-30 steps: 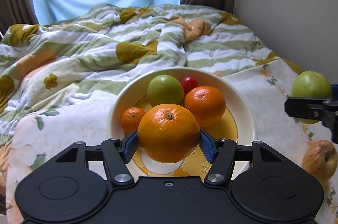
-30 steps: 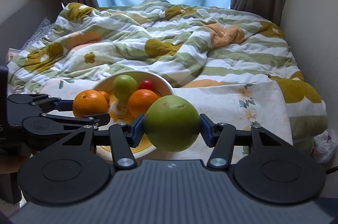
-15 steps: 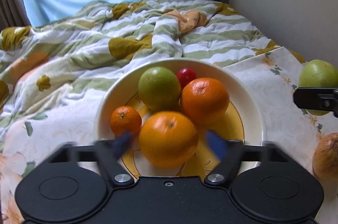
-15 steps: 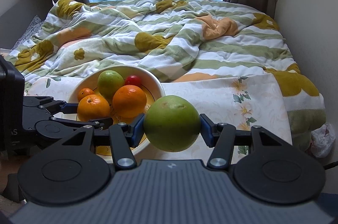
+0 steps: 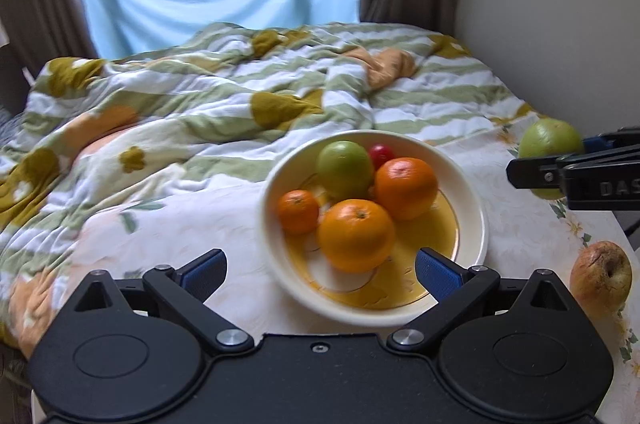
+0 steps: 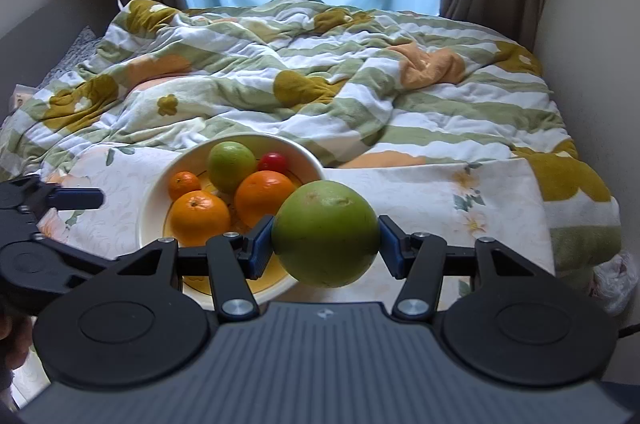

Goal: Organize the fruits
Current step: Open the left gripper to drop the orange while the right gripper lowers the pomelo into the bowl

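The left gripper (image 5: pixel 320 274) is wide open with nothing in it; its jaws have just been opening. The big orange (image 5: pixel 356 235) sits in the bowl (image 5: pixel 476 224), apart from the blue pads. Beside it lie another orange (image 5: pixel 406 187), a small orange (image 5: pixel 298 211), a green fruit (image 5: pixel 345 169) and a red one (image 5: pixel 381 155). The right gripper (image 6: pixel 326 244) squeezes a green ball (image 6: pixel 326 233) just beside the bowl. A brown apple (image 5: pixel 600 279) lies on the cloth (image 5: pixel 180 224).

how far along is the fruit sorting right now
Done: five fruits sit in the bowl, including the big orange at the front; the left tongs have just been opening and hold nothing. In hand: the right tongs clamp a green fruit beside the bowl. Left: that fruit, plus the bruised apple on the cloth.
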Demonstrator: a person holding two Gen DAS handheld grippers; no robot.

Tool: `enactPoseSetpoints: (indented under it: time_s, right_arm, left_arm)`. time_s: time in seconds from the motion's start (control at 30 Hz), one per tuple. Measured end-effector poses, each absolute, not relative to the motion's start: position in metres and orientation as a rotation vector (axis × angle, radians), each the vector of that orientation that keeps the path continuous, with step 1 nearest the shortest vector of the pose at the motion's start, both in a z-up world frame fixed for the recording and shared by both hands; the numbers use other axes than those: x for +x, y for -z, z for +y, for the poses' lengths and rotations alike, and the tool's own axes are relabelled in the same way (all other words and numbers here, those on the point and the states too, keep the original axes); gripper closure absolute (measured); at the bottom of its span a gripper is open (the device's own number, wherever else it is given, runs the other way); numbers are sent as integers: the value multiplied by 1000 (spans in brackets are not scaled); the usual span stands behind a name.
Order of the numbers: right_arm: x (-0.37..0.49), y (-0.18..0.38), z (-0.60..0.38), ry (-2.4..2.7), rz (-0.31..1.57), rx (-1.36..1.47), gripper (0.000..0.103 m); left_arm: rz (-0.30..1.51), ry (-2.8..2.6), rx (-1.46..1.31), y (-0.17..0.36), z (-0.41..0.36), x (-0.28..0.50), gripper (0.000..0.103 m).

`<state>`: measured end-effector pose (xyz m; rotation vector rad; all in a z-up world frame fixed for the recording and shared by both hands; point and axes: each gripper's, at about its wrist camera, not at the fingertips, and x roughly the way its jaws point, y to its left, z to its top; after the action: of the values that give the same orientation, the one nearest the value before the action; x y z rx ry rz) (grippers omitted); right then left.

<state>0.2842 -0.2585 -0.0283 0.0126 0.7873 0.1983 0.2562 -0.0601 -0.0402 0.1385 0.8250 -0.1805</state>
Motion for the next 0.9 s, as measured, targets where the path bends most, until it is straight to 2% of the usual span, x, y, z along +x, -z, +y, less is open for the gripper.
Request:
enactPoseSetpoints:
  time_s: [0.47, 0.9]
  right_arm:
    - [296, 54, -213, -317, 824, -23, 33]
    - [309, 93, -196, -356, 851, -90, 33]
  left_arm:
    - [834, 51, 63, 34, -18, 217, 1]
    - [853, 31, 54, 46, -12, 219, 1]
